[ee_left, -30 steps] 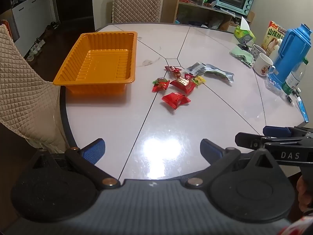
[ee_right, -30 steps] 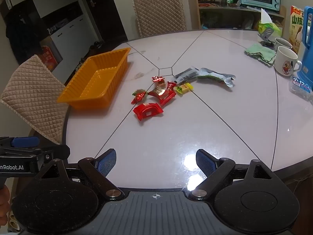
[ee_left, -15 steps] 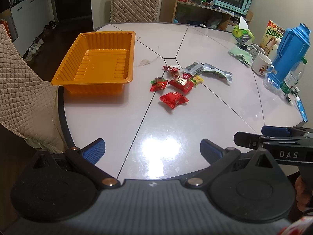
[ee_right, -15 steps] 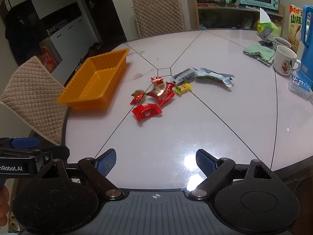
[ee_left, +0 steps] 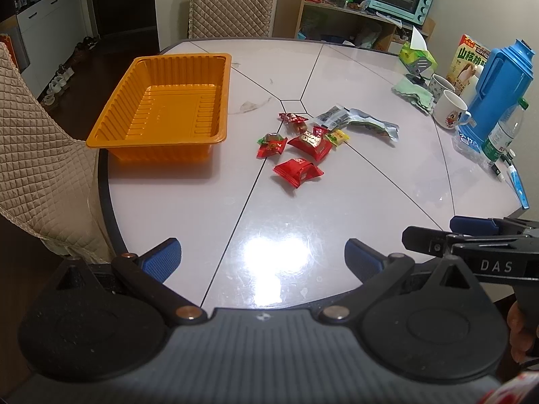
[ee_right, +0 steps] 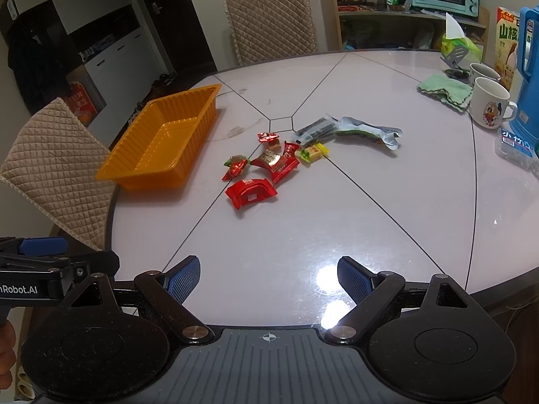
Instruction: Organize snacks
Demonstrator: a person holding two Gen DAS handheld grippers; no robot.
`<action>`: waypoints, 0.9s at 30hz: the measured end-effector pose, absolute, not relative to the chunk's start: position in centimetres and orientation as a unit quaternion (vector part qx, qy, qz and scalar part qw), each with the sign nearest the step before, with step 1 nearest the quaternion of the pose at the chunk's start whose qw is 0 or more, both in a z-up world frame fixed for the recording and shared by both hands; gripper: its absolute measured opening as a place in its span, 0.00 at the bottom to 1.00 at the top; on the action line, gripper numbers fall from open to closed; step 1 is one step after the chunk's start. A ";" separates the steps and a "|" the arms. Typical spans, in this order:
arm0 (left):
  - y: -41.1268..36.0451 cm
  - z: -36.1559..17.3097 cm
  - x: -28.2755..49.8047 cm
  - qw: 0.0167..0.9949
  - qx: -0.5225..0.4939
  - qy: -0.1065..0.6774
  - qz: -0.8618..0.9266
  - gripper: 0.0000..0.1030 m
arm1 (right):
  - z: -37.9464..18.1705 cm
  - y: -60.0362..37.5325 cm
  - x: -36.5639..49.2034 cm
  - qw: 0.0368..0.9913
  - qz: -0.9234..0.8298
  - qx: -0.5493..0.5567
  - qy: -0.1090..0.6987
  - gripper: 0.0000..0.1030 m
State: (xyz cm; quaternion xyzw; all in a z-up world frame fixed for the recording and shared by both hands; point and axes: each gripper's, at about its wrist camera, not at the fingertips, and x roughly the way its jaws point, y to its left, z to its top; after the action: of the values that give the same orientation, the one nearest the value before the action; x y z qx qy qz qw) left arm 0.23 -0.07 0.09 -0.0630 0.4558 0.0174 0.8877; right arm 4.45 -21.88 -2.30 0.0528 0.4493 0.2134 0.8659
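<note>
An empty orange tray (ee_left: 161,101) (ee_right: 161,141) stands at the table's left. To its right lies a cluster of several snacks: a large red packet (ee_left: 298,172) (ee_right: 251,192) nearest me, smaller red packets (ee_left: 311,143) (ee_right: 276,161), a yellow candy (ee_left: 337,137) (ee_right: 313,152) and a silver-green pouch (ee_left: 367,124) (ee_right: 367,132). My left gripper (ee_left: 261,257) hovers open over the near table edge, well short of the snacks. My right gripper (ee_right: 267,277) is open too, with nothing between its fingers. Each gripper shows at the edge of the other's view.
Two white mugs (ee_left: 449,111) (ee_right: 488,102), a green cloth (ee_right: 444,91), a blue thermos (ee_left: 502,91), a water bottle (ee_left: 503,134) and a snack box (ee_left: 468,60) crowd the right side. Quilted chairs stand at the left (ee_left: 37,155) and far side (ee_right: 273,30).
Both views have shifted only slightly; the left gripper drifted a little, so the tray and snacks sit marginally lower in its view. Both grippers remain open and the snacks lie unmoved.
</note>
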 end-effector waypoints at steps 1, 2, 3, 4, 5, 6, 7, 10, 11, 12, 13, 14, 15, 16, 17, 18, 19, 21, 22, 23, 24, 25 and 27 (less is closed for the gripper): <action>-0.1 0.1 0.2 0.888 -0.063 0.456 0.018 1.00 | -2.3 -21.9 4.5 0.866 0.213 0.053 0.449 0.86; -0.1 0.1 0.2 0.888 -0.063 0.456 0.018 1.00 | -2.3 -21.9 4.5 0.866 0.213 0.053 0.449 0.86; -0.1 0.1 0.2 0.888 -0.063 0.456 0.018 1.00 | -2.3 -21.8 4.4 0.866 0.213 0.053 0.449 0.86; -0.1 0.1 0.2 0.888 -0.063 0.456 0.018 1.00 | -2.3 -21.8 4.4 0.866 0.213 0.053 0.449 0.86; -0.1 0.1 0.2 0.888 -0.063 0.456 0.018 1.00 | -2.3 -21.8 4.5 0.866 0.213 0.053 0.449 0.86; -0.1 0.1 0.2 0.888 -0.063 0.456 0.018 1.00 | -2.3 -21.8 4.4 0.866 0.213 0.053 0.449 0.86; -0.1 0.1 0.2 0.888 -0.063 0.456 0.018 1.00 | -2.3 -21.8 4.4 0.866 0.213 0.053 0.449 0.86; -0.1 0.1 0.2 0.888 -0.063 0.456 0.018 1.00 | -2.3 -21.8 4.5 0.866 0.213 0.053 0.449 0.86; -0.1 0.1 0.2 0.888 -0.063 0.456 0.018 1.00 | -2.3 -21.8 4.4 0.866 0.214 0.053 0.449 0.86; -0.1 0.1 0.2 0.888 -0.063 0.456 0.018 1.00 | -2.3 -21.8 4.4 0.866 0.213 0.053 0.449 0.86; -0.1 0.1 0.2 0.888 -0.063 0.456 0.018 1.00 | -2.3 -21.8 4.4 0.866 0.214 0.053 0.449 0.86; -0.1 0.1 0.3 0.888 -0.063 0.456 0.018 1.00 | -2.3 -21.8 4.4 0.866 0.213 0.053 0.449 0.85; -0.1 0.1 0.3 0.888 -0.063 0.456 0.018 1.00 | -2.3 -21.8 4.5 0.866 0.213 0.053 0.449 0.86; -0.1 0.1 0.3 0.888 -0.063 0.456 0.018 1.00 | -2.3 -21.8 4.5 0.866 0.213 0.053 0.449 0.86; -0.1 0.1 0.3 0.888 -0.063 0.456 0.017 1.00 | -2.3 -21.7 4.5 0.866 0.213 0.053 0.449 0.86; -0.1 0.1 0.3 0.888 -0.063 0.456 0.018 1.00 | -2.3 -21.7 4.5 0.866 0.213 0.053 0.449 0.86; -0.1 0.1 0.3 0.888 -0.063 0.456 0.018 1.00 | -2.3 -21.8 4.5 0.866 0.213 0.053 0.449 0.86; -0.1 0.1 0.3 0.888 -0.063 0.456 0.018 1.00 | -2.3 -21.7 4.5 0.866 0.213 0.053 0.449 0.86; -0.2 0.1 0.3 0.888 -0.063 0.456 0.018 1.00 | -2.3 -21.8 4.5 0.866 0.213 0.053 0.449 0.86; -0.1 0.1 0.3 0.888 -0.063 0.456 0.018 1.00 | -2.3 -21.7 4.5 0.866 0.213 0.053 0.449 0.86; -0.1 0.1 0.3 0.888 -0.064 0.456 0.018 1.00 | -2.3 -21.7 4.5 0.866 0.213 0.054 0.449 0.86; -0.1 0.1 0.3 0.888 -0.064 0.456 0.017 1.00 | -2.3 -21.7 4.5 0.866 0.213 0.053 0.449 0.86; -0.1 0.1 0.3 0.888 -0.063 0.456 0.018 1.00 | -2.3 -21.7 4.5 0.866 0.213 0.053 0.449 0.86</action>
State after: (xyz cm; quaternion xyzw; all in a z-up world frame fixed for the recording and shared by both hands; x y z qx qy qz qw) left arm 0.27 -0.14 0.12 -0.0633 0.4559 0.0176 0.8876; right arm 4.47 -21.69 -2.34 0.0534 0.4492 0.2132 0.8660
